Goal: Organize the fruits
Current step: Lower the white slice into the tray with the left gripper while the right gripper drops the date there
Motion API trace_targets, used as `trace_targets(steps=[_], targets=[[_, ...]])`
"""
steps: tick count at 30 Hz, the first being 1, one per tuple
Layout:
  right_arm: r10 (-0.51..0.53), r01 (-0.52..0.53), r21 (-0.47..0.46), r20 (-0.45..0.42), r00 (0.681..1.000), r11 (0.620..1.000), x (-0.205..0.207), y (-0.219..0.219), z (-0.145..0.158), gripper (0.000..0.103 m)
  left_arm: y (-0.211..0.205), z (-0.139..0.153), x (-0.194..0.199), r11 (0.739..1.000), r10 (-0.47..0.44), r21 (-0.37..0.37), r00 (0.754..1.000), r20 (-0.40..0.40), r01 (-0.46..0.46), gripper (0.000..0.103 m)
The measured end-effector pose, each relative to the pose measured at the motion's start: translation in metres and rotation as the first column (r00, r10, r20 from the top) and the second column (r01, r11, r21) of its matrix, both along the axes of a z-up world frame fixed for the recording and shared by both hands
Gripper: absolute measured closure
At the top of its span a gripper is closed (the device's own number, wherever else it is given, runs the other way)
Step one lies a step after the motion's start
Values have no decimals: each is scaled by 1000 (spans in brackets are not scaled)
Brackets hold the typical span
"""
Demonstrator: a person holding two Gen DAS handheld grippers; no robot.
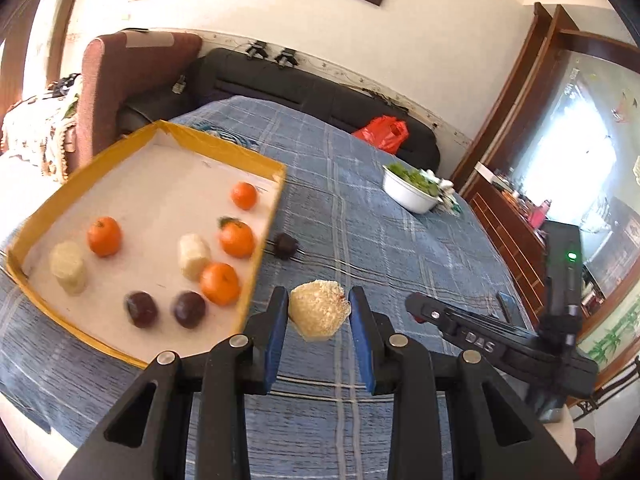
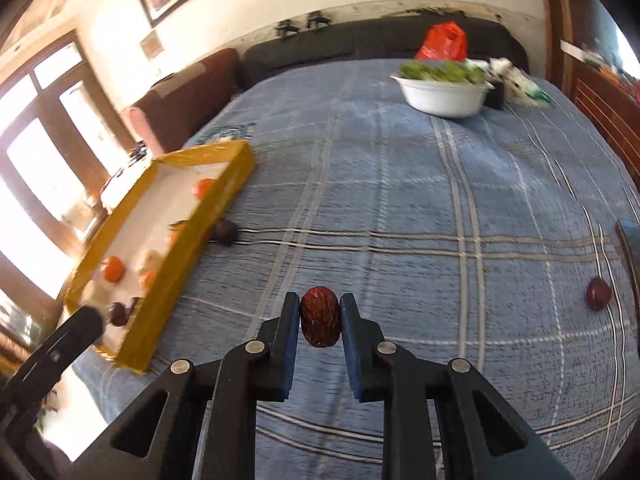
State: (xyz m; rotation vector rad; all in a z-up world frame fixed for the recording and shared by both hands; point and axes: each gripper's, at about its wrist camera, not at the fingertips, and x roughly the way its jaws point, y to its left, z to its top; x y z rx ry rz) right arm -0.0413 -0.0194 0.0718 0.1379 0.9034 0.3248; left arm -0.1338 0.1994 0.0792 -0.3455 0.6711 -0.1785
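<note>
Right now your left gripper [image 1: 319, 309] has its two blue-padded fingers closed against the sides of a pale, rough-textured round fruit [image 1: 318, 310], holding it just beside the near right corner of the yellow-walled tray [image 1: 224, 142], above the blue plaid cloth [image 1: 360, 208]. Inside the tray you can count four oranges [image 1: 104, 236], two more pale rough fruits [image 1: 69, 266] standing upright, and two dark plums [image 1: 141, 309] near the front wall; the one orange at the far end [image 1: 244, 195] sits apart from the others. One more dark fruit [image 1: 285, 245] lies on the cloth, just outside the tray's right wall. Your right gripper [image 2: 320, 316] is clamped on a wrinkled dark red date [image 2: 320, 316], pinched upright between both pads over the cloth, well apart from the tray [image 2: 184, 248] to its left. Another dark red fruit [image 2: 598, 294] rests on the cloth far to the right, near the edge. At the far end of the cloth stands a white bowl [image 2: 444, 98] filled with green leaves, with a red plastic bag [image 2: 442, 42] behind it on the black sofa.
</note>
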Motion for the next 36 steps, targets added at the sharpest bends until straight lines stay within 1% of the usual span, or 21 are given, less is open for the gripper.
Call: trace_targets(steps=[3, 6, 8, 10, 12, 15, 18, 21, 24, 26, 28, 31, 33, 35, 36], targets=[[73, -73, -5, 19, 997, 997, 0, 27, 12, 80, 31, 6, 3, 998, 65, 24, 998, 5, -65, 73], [147, -147, -13, 25, 989, 989, 3, 60, 19, 80, 62, 10, 7, 990, 131, 54, 991, 1, -131, 73], [193, -192, -16, 22, 981, 981, 7, 83, 21, 80, 82, 11, 10, 985, 162, 56, 987, -8, -162, 73], [230, -229, -17, 20, 973, 973, 10, 103, 22, 80, 100, 15, 18, 983, 177, 54, 984, -17, -176, 73], [267, -266, -19, 17, 964, 964, 10, 124, 22, 80, 115, 23, 28, 980, 191, 67, 982, -16, -189, 73], [324, -324, -7, 5, 946, 946, 10, 152, 21, 80, 130, 28, 48, 978, 191, 87, 981, -19, -189, 73], [382, -382, -10, -7, 924, 924, 9, 177, 16, 80, 139, 27, 75, 981, 173, 98, 984, -50, -167, 73], [433, -434, -15, -22, 901, 901, 3, 202, 8, 79, 139, 19, 100, 984, 153, 106, 984, -87, -144, 73], [476, -476, -22, -33, 879, 879, -3, 222, 0, 79, 138, 8, 121, 989, 130, 92, 983, -130, -118, 73], [493, -494, -21, -41, 869, 869, -4, 233, -6, 79, 137, -1, 134, 991, 116, 90, 980, -163, -103, 73], [493, -495, -22, -49, 868, 869, -2, 240, -13, 79, 139, -8, 143, 987, 130, 116, 975, -182, -110, 73], [479, -480, -1, -71, 875, 877, 8, 240, -22, 79, 148, -16, 149, 990, 137, 73, 967, -214, -124, 73], [473, -473, 15, -77, 878, 881, 16, 238, -26, 78, 152, -18, 149, 989, 145, 67, 965, -219, -133, 70], [462, -460, 35, -75, 884, 887, 21, 234, -27, 78, 155, -16, 146, 988, 150, 54, 965, -213, -142, 56], [456, -453, 51, -77, 887, 890, 24, 232, -27, 77, 157, -15, 143, 988, 153, 46, 966, -209, -147, 53]])
